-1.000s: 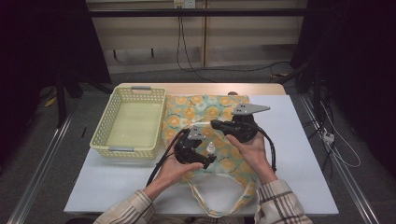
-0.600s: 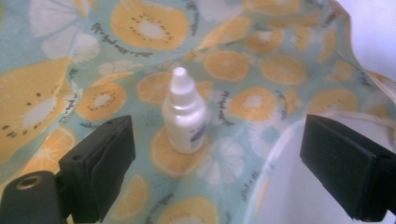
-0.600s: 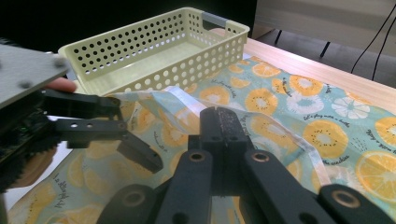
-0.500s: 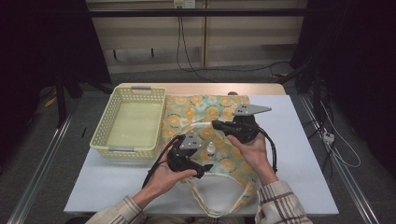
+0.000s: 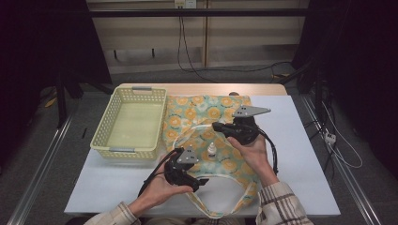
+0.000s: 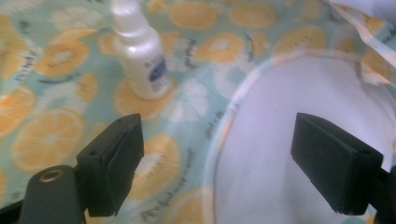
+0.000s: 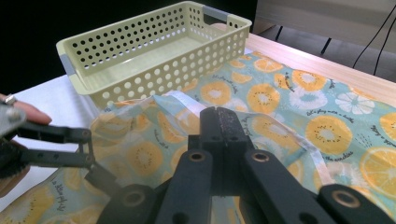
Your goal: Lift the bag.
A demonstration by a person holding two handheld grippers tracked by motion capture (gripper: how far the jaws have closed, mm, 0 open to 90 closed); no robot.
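Observation:
A tote bag (image 5: 220,105) printed with orange slices lies flat on the white table (image 5: 305,154). A small white bottle (image 5: 212,150) stands on it and appears close up as the bottle (image 6: 140,51) in the left gripper view. My left gripper (image 5: 195,171) is near the bag's front edge, short of the bottle, with its jaws wide open (image 6: 219,149) over the bag's handle loop (image 6: 224,121). My right gripper (image 5: 217,126) sits over the bag's middle. Its jaws (image 7: 222,123) are shut, apparently on the raised fabric edge (image 7: 163,100).
A pale yellow perforated basket (image 5: 105,126) stands empty on the table left of the bag, seen also as the basket (image 7: 116,46). The left gripper (image 7: 93,158) and a fingertip (image 7: 23,112) show in the right gripper view. Cables trail from both grippers.
My left gripper has drawn back toward the near edge and slightly left, away from the bottle. The bottle stays upright on the bag. The right gripper has hardly moved.

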